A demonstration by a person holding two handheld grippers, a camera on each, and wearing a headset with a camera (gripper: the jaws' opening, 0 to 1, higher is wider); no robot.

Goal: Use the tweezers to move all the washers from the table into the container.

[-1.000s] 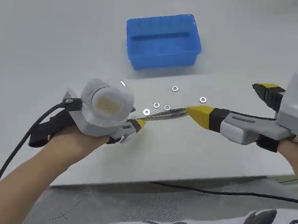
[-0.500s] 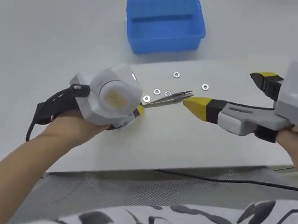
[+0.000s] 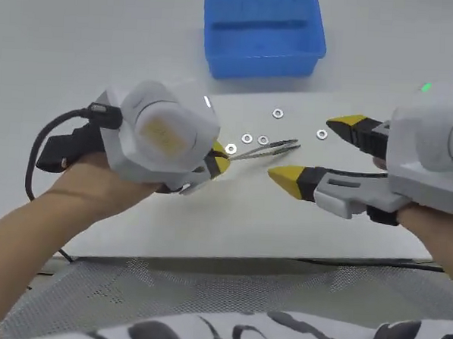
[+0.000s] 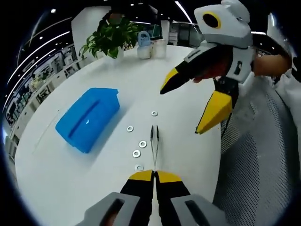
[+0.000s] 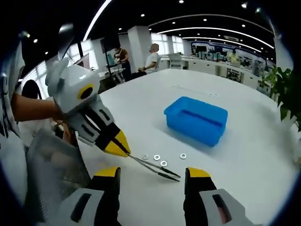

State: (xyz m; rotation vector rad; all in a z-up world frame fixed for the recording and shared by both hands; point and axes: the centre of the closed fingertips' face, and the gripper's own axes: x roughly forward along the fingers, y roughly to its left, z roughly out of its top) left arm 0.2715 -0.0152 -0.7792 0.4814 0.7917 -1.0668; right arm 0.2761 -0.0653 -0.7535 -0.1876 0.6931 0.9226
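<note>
Yellow-tipped jaws of the left gripper (image 4: 154, 173) are clenched on the back end of the tweezers (image 4: 154, 146), whose thin steel arms run forward close together and point past the blue container (image 4: 87, 120), not at it. Five washers (image 3: 247, 139) lie on the white table (image 3: 247, 216), all on the near side of the container. Three sit in a loose row between the container and the tweezers, one lies closer to the container, and one lies about level with its right end. None is inside the container as far as the frames show. The right gripper (image 3: 315, 149) hangs with its jaws spread wide and holding nothing, further from the container than the washers, its tips turned toward the tweezers' points. The main risk, as I judge it, is the grip. The tweezers are held only at their rear end, so a nudge from the right gripper or pressure against the table could make them swivel or slide out. The washers look thin, flat and slick, so tips that come down at a poor angle would likely skate them across the table, away from the container or off the edge, instead of lifting them. With three so close together, reaching for one may scatter the others. A washer pinched lightly by its rim could also drop on the way to the container. No brand, label or writing can be read on the grippers, the tweezers or the container.
</note>
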